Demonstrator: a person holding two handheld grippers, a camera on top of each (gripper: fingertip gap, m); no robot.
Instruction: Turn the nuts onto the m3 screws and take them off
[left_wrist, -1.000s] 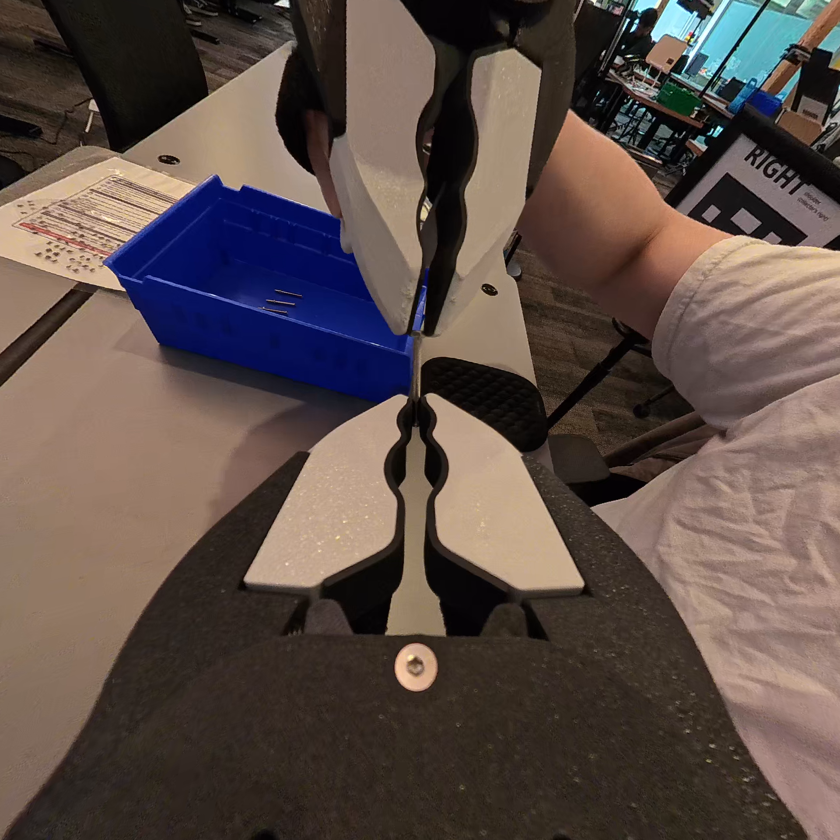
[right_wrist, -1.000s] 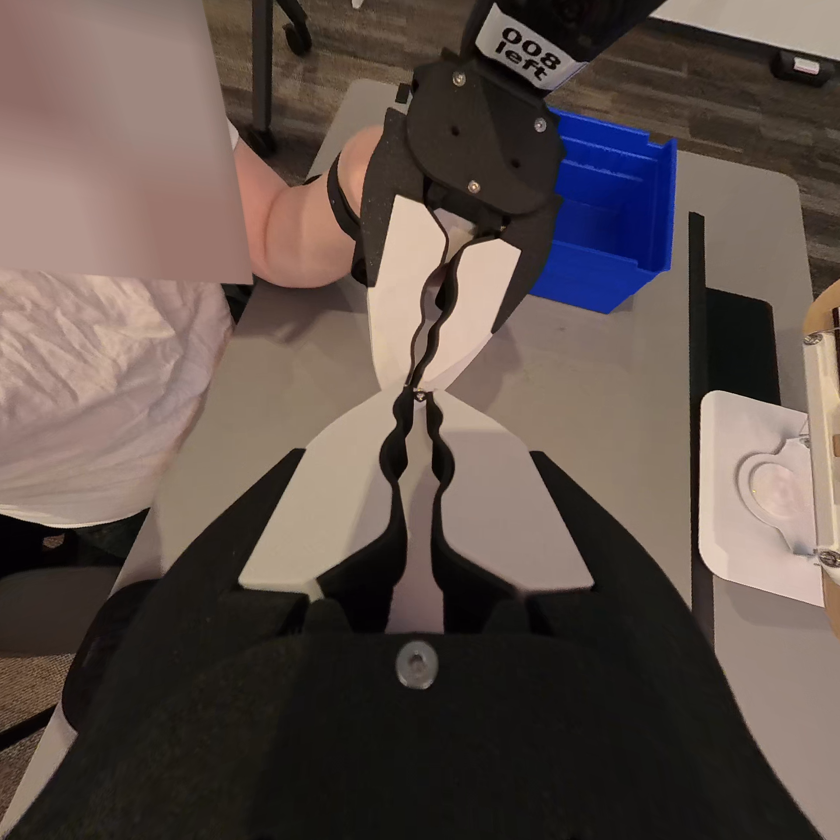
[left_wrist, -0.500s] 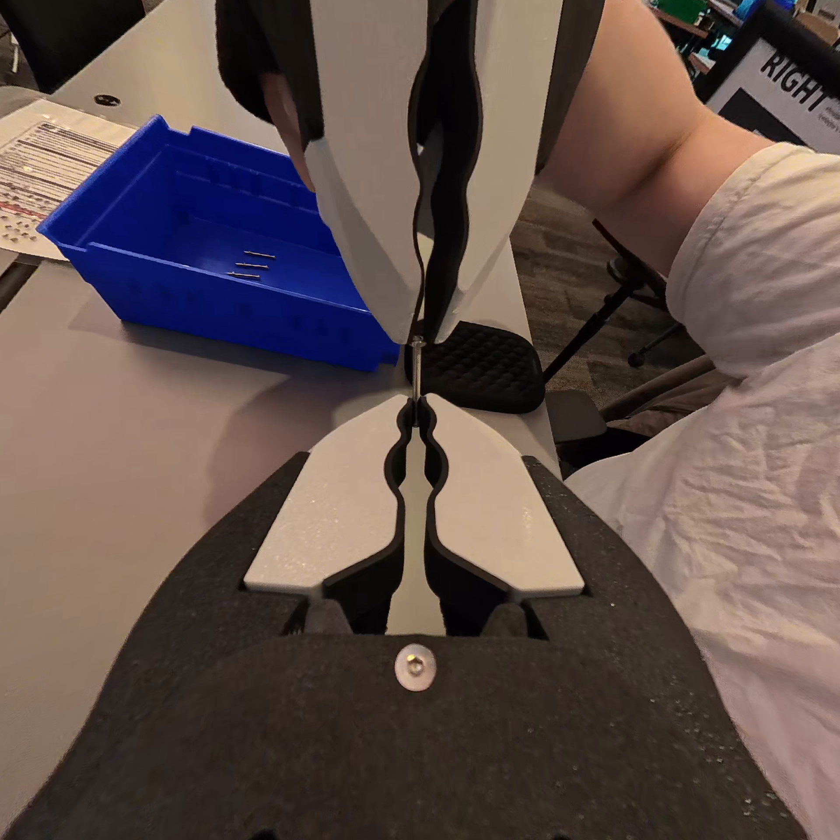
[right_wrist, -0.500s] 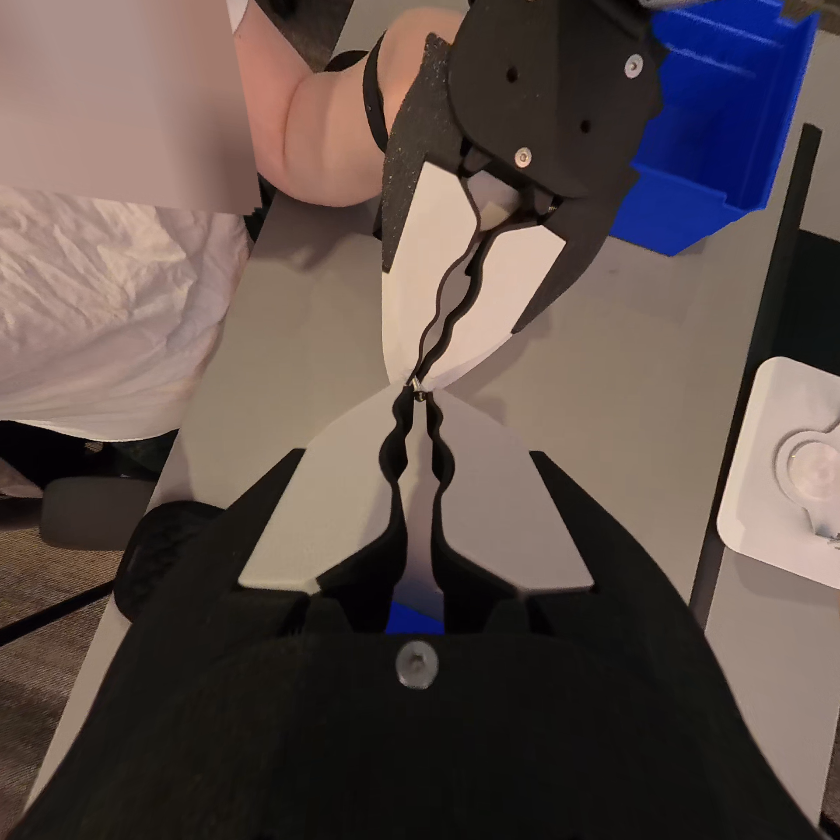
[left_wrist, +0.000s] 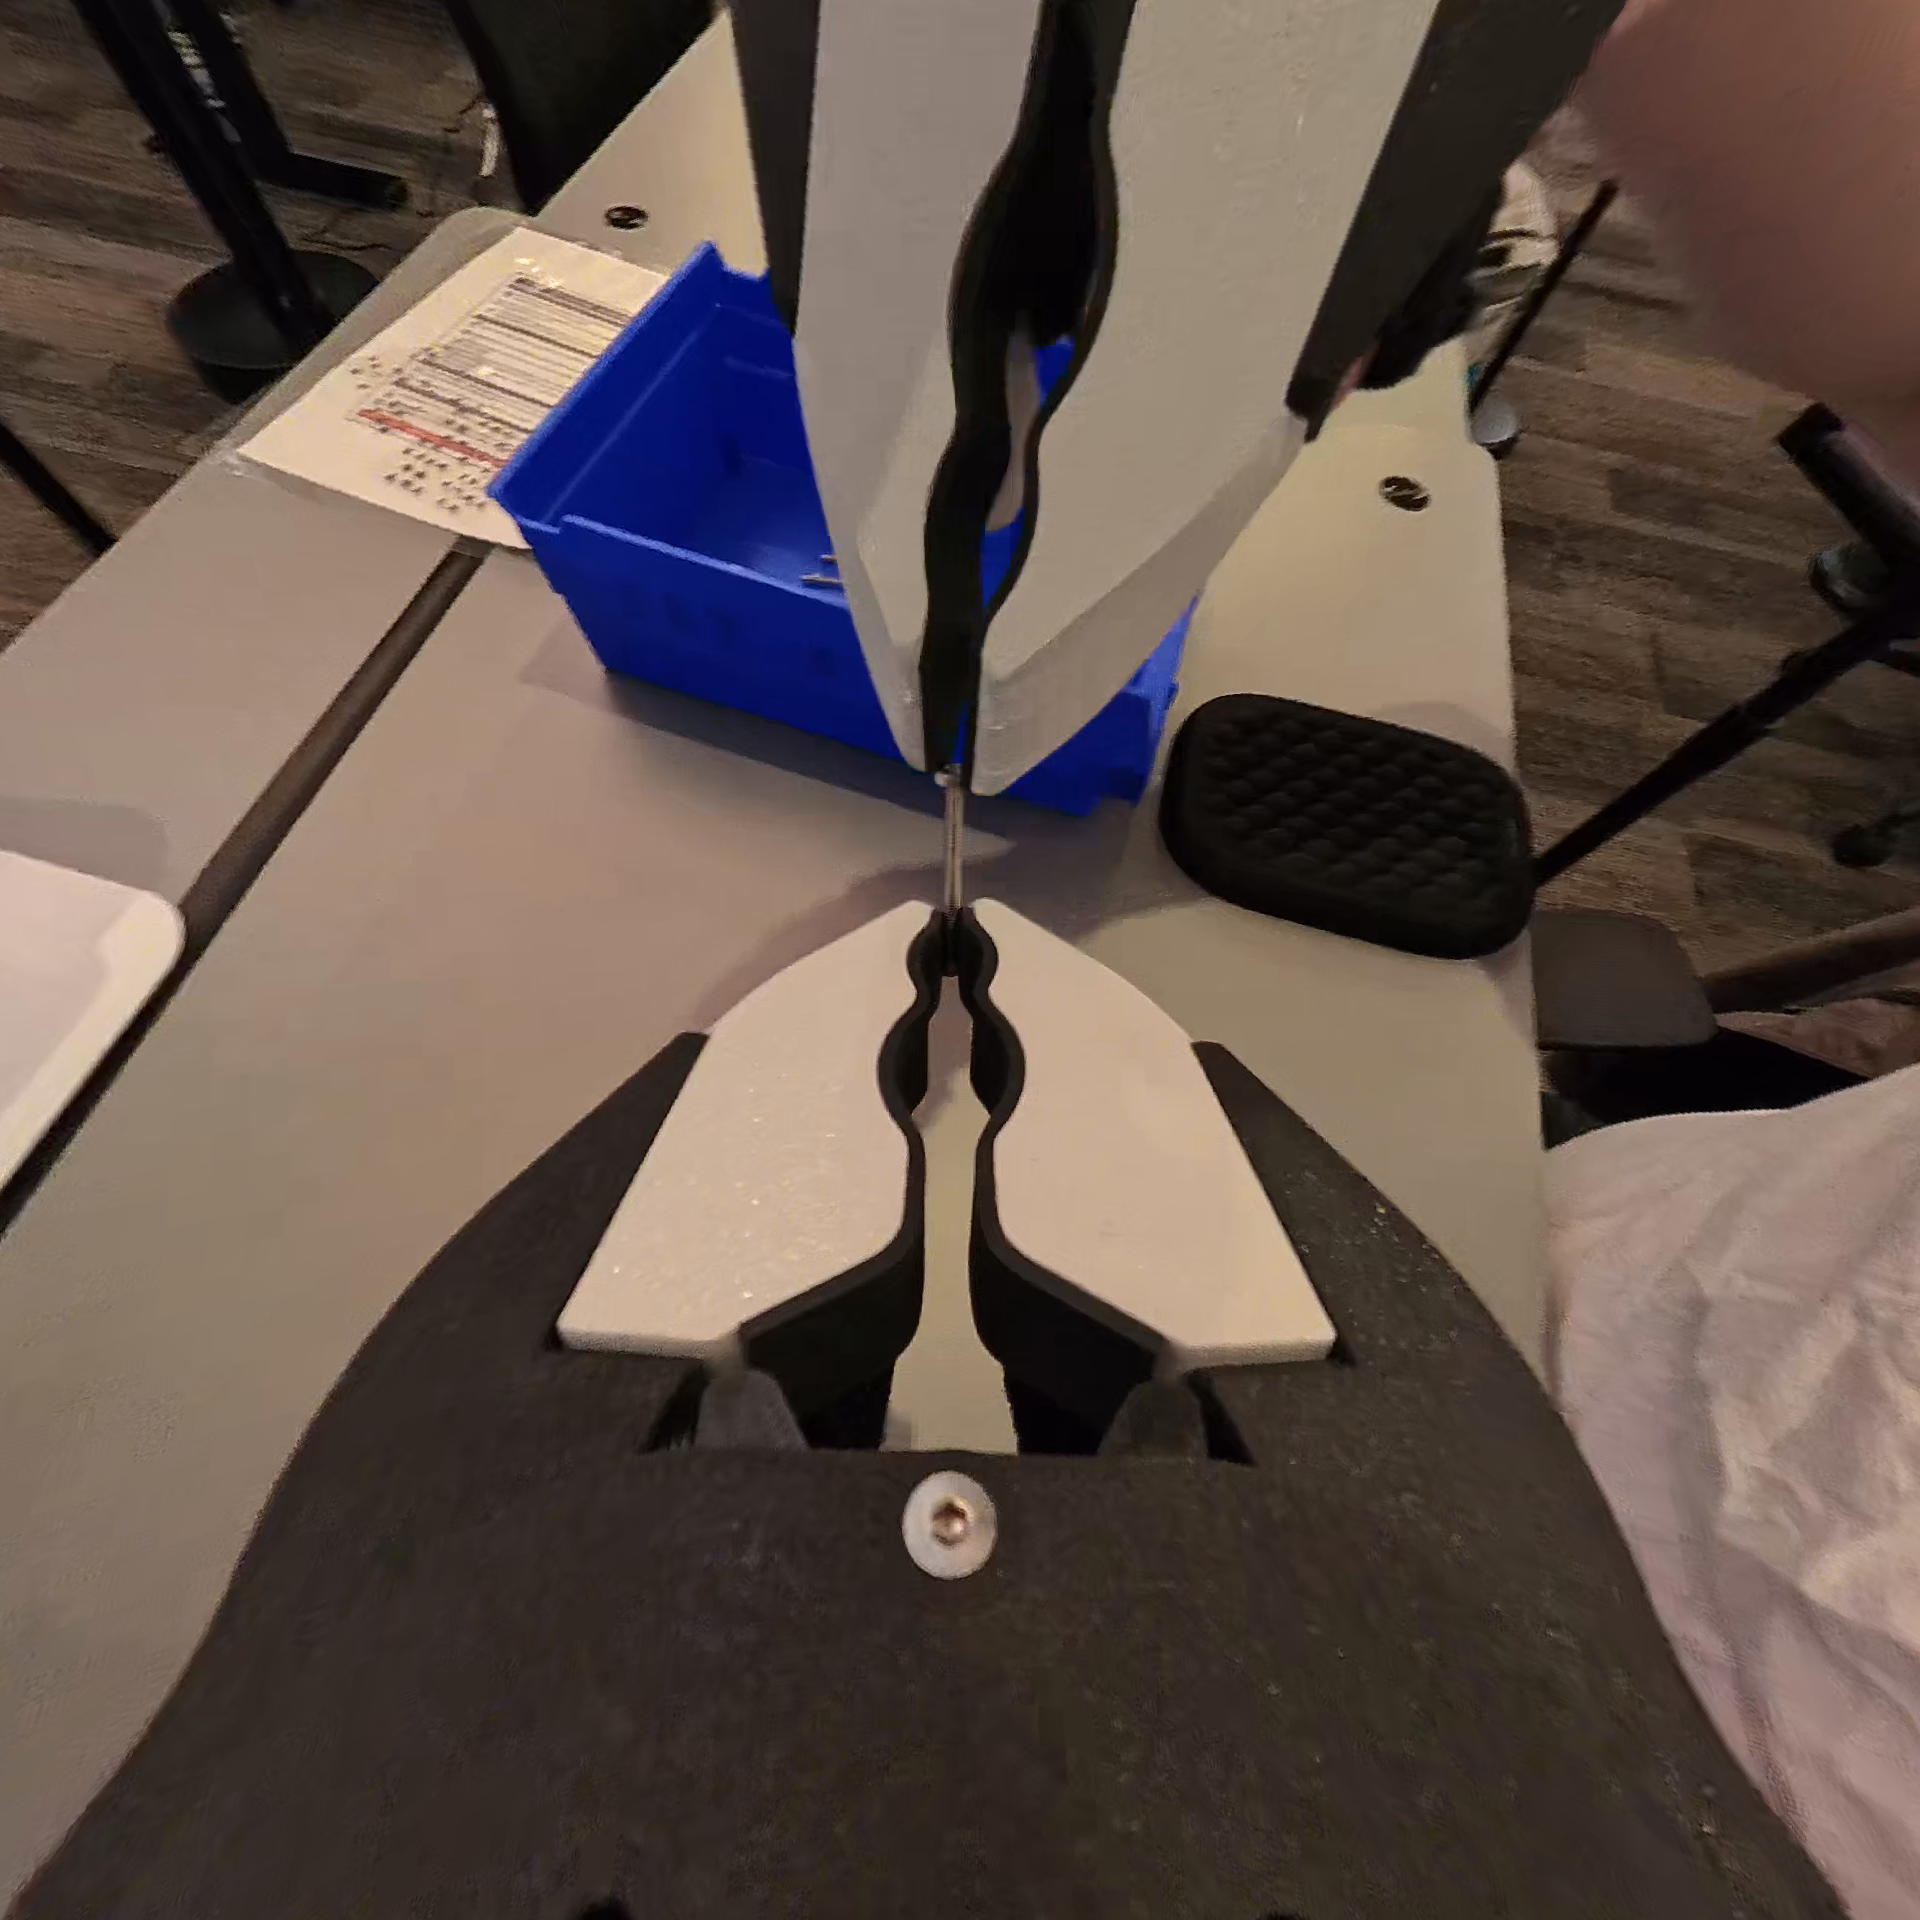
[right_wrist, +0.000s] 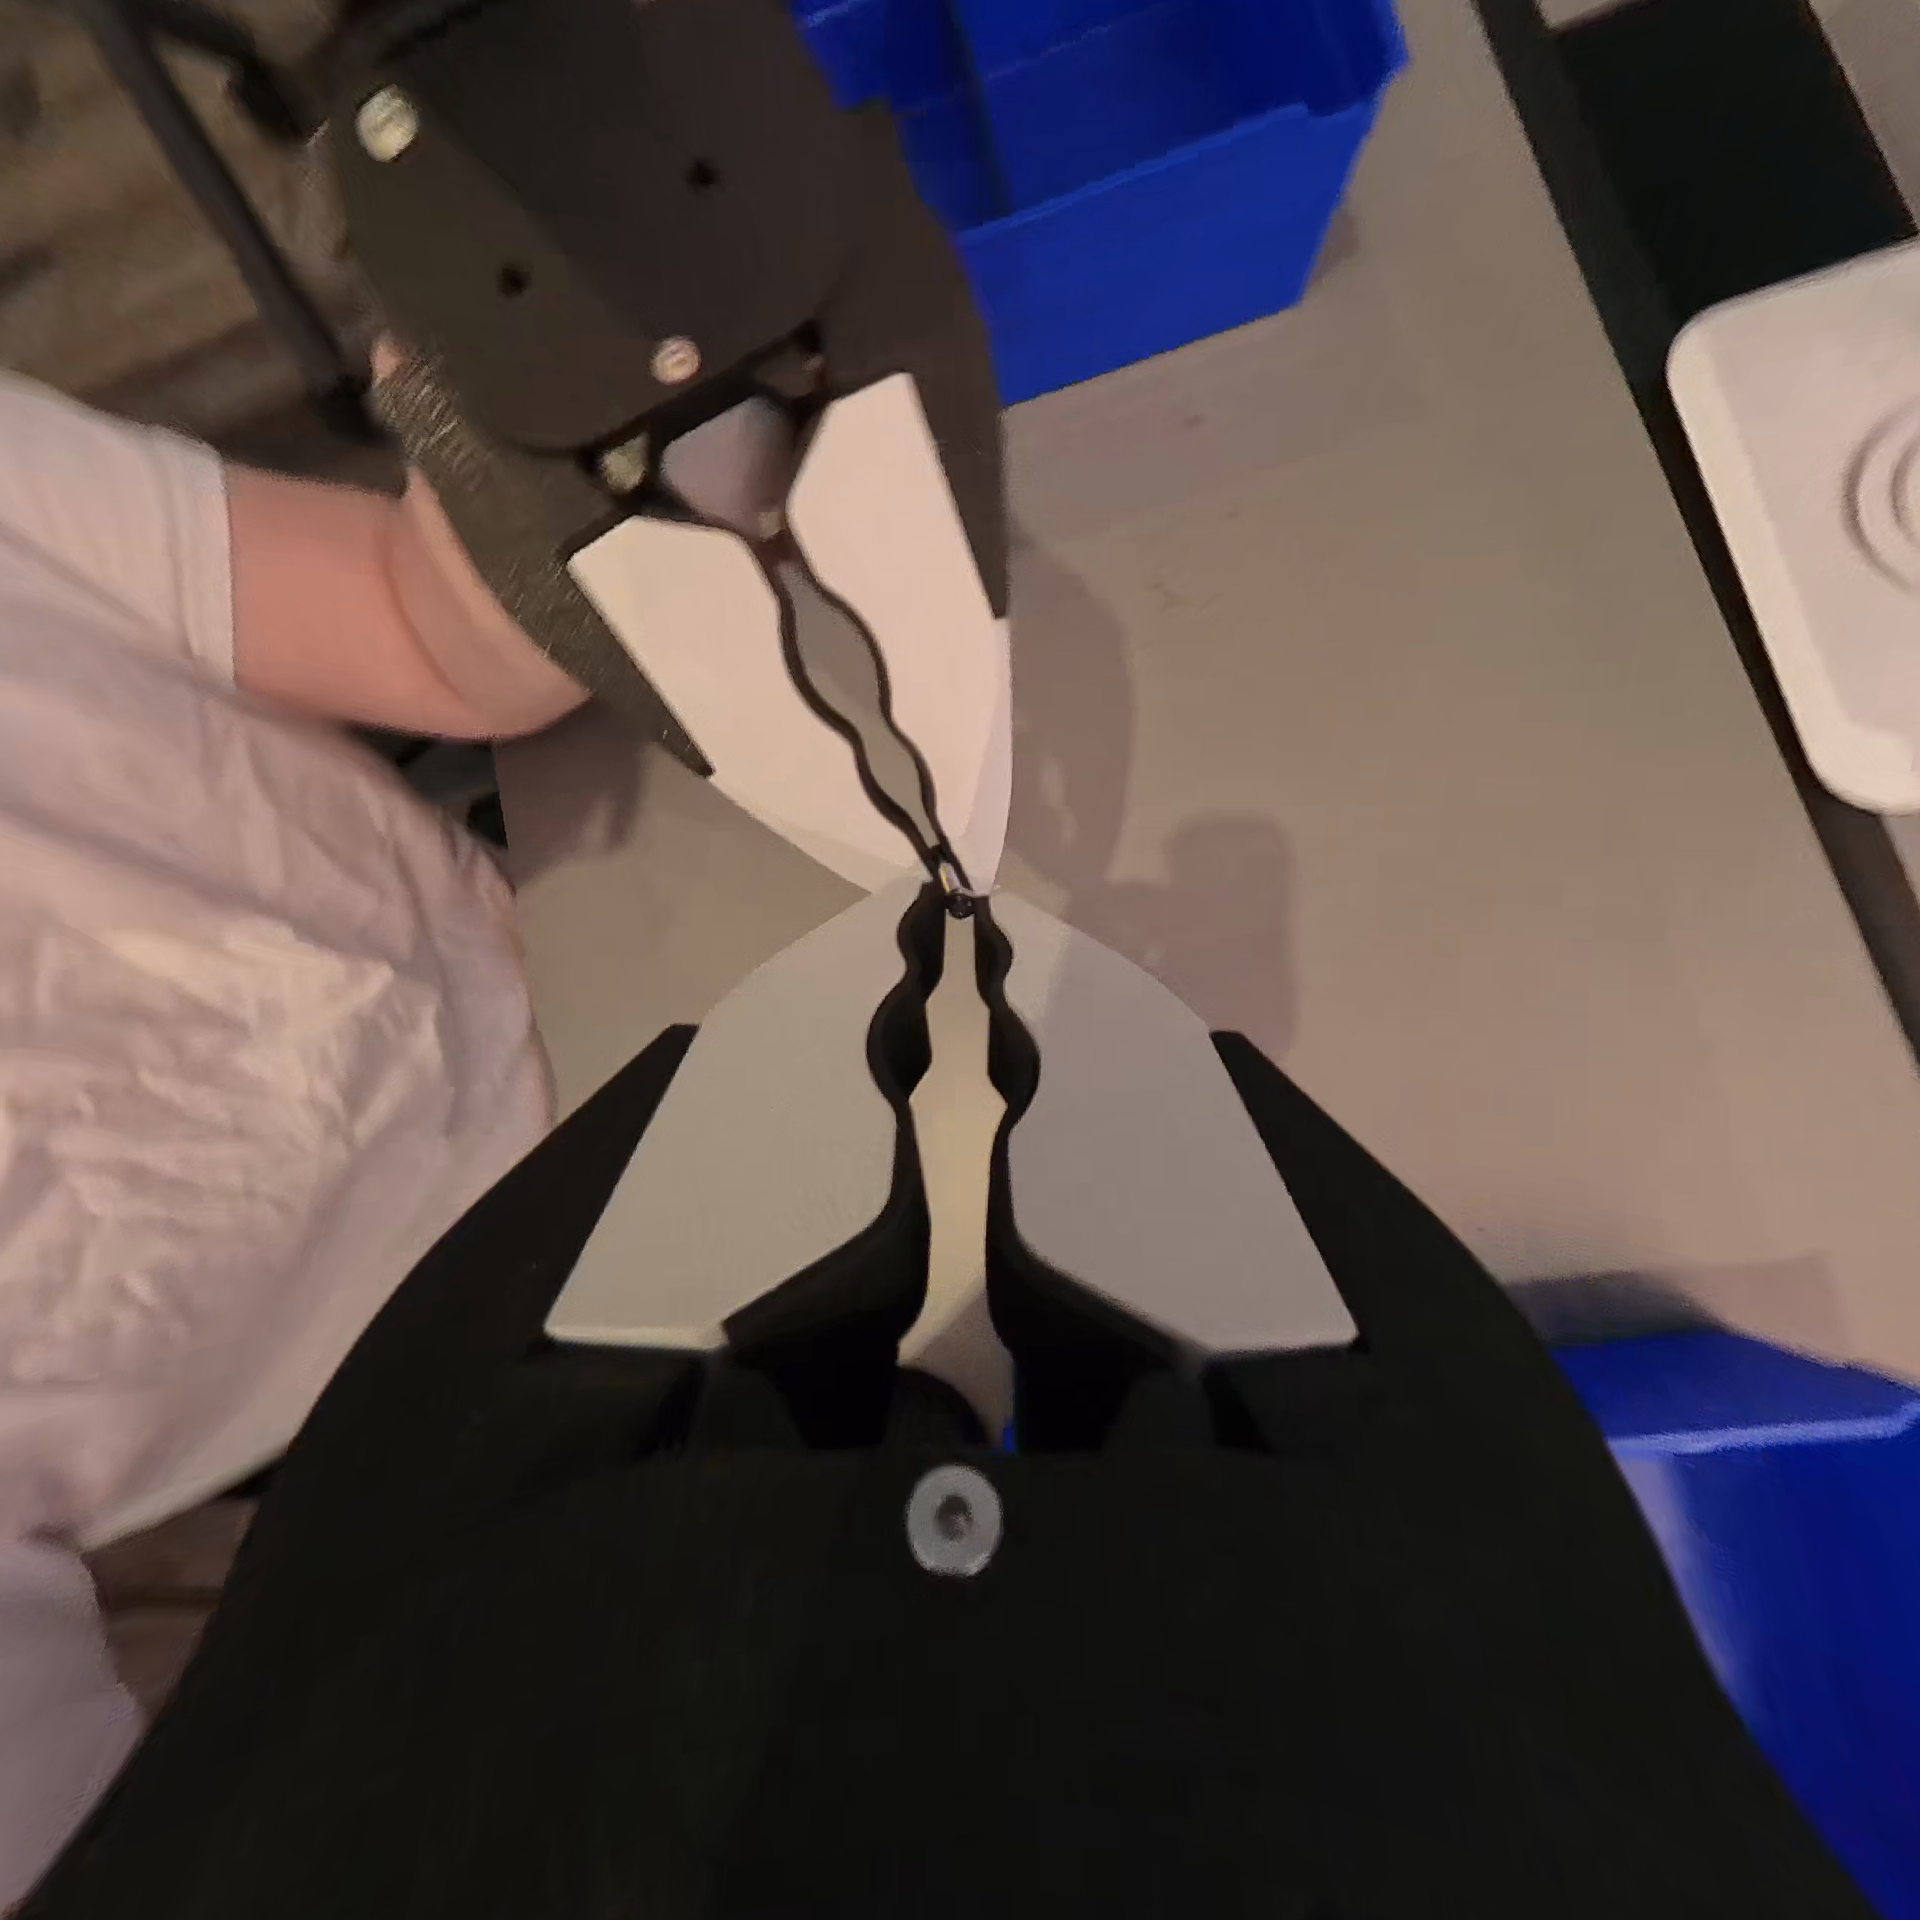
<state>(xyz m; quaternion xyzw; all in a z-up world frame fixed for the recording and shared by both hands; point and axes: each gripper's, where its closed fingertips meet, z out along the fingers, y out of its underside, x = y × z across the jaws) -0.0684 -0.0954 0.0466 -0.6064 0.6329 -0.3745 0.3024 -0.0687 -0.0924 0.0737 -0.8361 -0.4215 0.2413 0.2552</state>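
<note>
1. Found the left tongs (left_wrist: 948, 920) nearest the lens in the left wrist view, pressed almost together and pinching the near end of the screw (left_wrist: 948, 844).
2. Traced the screw's long axis straight ahead from those tips, in line with the fingers, clear above the table (left_wrist: 436, 935) and touching nothing else.
3. Met the nut (left_wrist: 945, 777) at the screw's far end, just where the right tongs (left_wrist: 951, 767) came down from above, tips shut to a sliver. Judged them to be pinching the nut, though it was too small to be sure how far it sat on the thread.
4. Saw the same meeting from the right wrist view: right tongs (right_wrist: 956, 906) below, left tongs (right_wrist: 948, 871) above and slanted, tip to tip, with the screw nearly end-on between them.
5. Took the coming move to hinge on that shared line. Reckoned that any twist of the right tongs had to run about the screw's own axis, with the left tongs holding the shaft against turning. Feared that a tilt between the two would bind the thread or flick the nut loose.
6. Noted, farther off, the blue bin (left_wrist: 686, 582) with a few loose screws inside, a black pad (left_wrist: 1340, 821) to its right, and a printed sheet (left_wrist: 468, 374) beyond.
</note>
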